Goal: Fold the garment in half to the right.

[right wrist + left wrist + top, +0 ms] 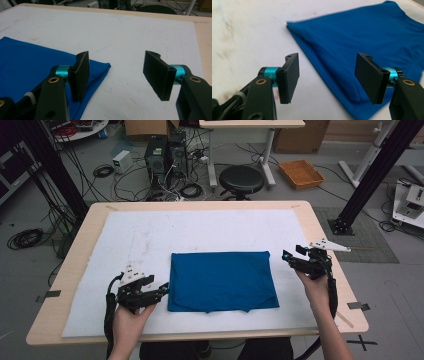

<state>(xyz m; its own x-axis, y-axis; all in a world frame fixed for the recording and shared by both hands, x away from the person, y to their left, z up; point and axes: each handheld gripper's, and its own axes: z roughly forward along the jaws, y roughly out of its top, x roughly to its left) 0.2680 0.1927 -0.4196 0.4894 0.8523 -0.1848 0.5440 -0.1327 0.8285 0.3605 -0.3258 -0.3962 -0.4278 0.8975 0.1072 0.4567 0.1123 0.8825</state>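
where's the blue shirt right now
In the high view the folded blue shirt lies on the white mat, near the table's front edge, between the left gripper and right gripper.

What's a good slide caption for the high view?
Open left gripper and right gripper flank a folded blue T-shirt.

The left tool [162,290] is held low in the left hand [127,322], its jaws spread wide with nothing pinched between them. The right tool [290,256], in the right hand [315,287], also has its jaws wide apart and empty.
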